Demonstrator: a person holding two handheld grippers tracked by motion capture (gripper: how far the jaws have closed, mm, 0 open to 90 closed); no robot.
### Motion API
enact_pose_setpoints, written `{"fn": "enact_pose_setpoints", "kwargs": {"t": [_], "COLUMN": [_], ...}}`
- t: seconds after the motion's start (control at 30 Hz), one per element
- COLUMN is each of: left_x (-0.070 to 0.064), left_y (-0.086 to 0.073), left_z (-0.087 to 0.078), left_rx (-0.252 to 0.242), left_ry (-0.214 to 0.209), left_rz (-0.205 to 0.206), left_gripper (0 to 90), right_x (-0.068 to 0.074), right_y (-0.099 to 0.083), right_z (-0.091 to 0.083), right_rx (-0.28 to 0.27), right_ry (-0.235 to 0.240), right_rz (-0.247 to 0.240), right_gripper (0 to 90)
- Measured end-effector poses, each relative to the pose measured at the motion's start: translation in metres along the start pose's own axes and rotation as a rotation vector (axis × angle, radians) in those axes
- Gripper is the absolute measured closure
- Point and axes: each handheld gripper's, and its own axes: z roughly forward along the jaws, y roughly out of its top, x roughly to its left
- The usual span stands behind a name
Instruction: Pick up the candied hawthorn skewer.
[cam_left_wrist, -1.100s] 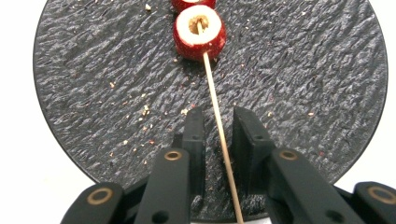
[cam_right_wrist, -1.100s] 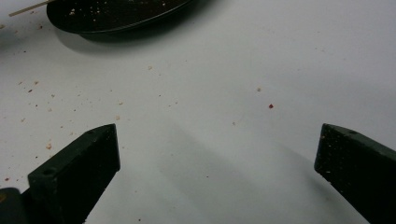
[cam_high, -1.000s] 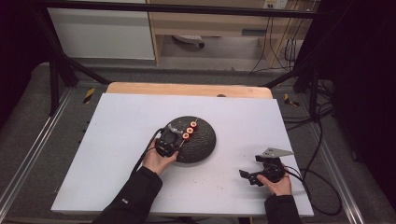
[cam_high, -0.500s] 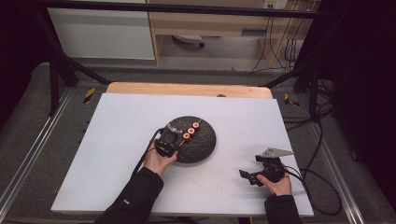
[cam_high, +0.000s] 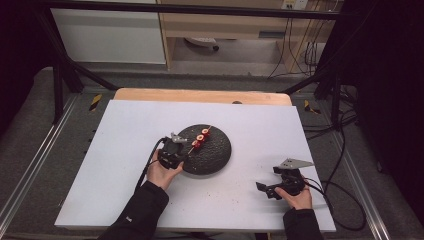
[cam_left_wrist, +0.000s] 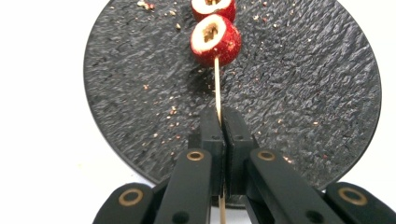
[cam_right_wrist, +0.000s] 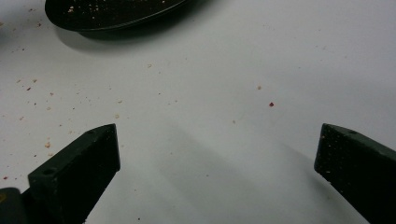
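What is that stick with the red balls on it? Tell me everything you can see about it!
It is a thin, pale wooden-looking skewer with round red fruit pieces threaded on it. From above, three pieces show in a row. Each is red outside, with a pale cut face and a dark hollow in the middle. The skewer lies over a round black plate with a rough, bumpy surface sprinkled with crumbs. The left tongs are shut on the bare end of the stick.
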Motion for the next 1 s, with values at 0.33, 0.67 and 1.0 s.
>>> {"fn": "enact_pose_setpoints", "kwargs": {"t": [0.33,0.67,1.0], "left_x": [0.012,0.019,0.024], "left_y": [-0.015,-0.031,-0.048], "left_z": [-0.018,-0.039,-0.055], "left_rx": [-0.070,-0.127,-0.174], "left_ry": [-0.032,-0.065,-0.089], "left_rz": [-0.007,0.000,0.010], "left_gripper": [87.9,87.9,87.9], "right_x": [0.001,0.002,0.005], "right_y": [0.000,0.001,0.004], "right_z": [0.000,0.000,0.001], "right_rx": [0.001,-0.008,-0.013], "right_ry": [0.000,0.001,0.009], "right_rz": [0.004,0.022,0.023], "right_gripper": [1.0,1.0,0.9]}}
